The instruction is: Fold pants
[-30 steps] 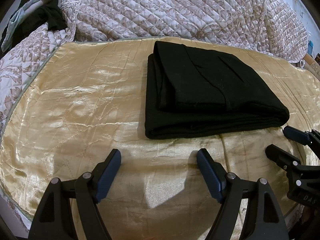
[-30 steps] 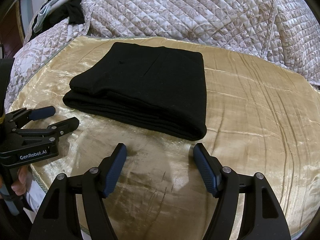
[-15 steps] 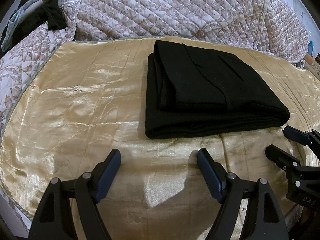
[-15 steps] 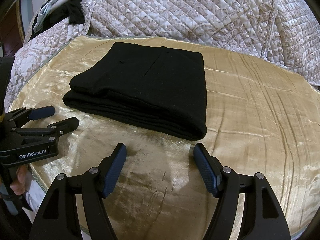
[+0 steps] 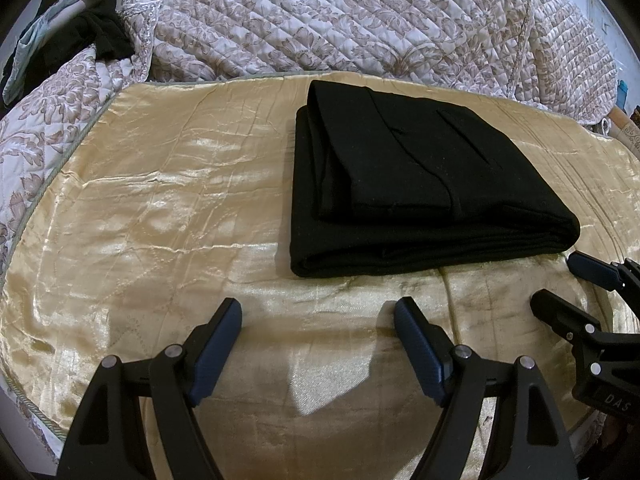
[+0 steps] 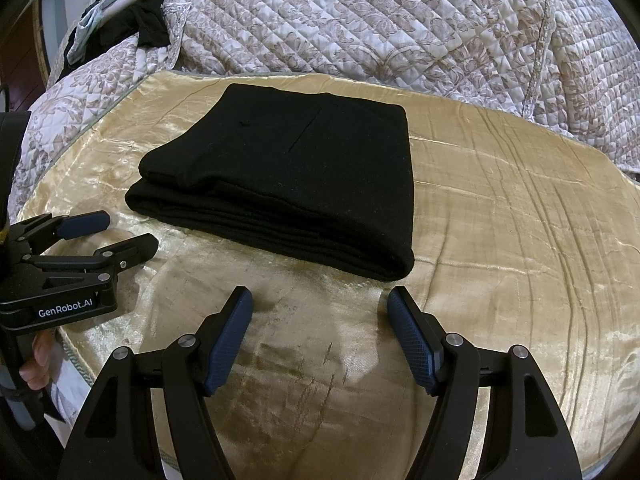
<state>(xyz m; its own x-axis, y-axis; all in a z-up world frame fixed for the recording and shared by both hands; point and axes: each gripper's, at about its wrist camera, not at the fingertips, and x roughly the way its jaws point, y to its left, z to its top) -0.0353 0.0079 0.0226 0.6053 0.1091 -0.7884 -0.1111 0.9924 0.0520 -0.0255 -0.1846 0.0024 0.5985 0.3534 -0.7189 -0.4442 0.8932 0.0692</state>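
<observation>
Pants (image 5: 420,184), black, lie folded in a neat stack on a gold bedspread (image 5: 160,208), with the left gripper (image 5: 318,312) and right gripper (image 6: 320,300) hovering just short of them, jaws spread and empty; probably only light smoothing of edges remains.

pants (image 5: 420,184): black cloth, matt, dense and faintly fuzzy weave, no sheen
gold cover (image 5: 160,216): satin-like cloth, glossy, creased, stitched quilting lines showing; duller worn patch near the front edge
quilt (image 5: 360,20): padded cloth, stitched in diamonds, floral print, soft low sheen
left gripper (image 5: 318,314): matt black plastic arms, bright metal rivets; dark blue jaw pads, finely textured
right gripper (image 6: 320,300): same matt black plastic; blue pads cross-hatched, rubbery look
</observation>
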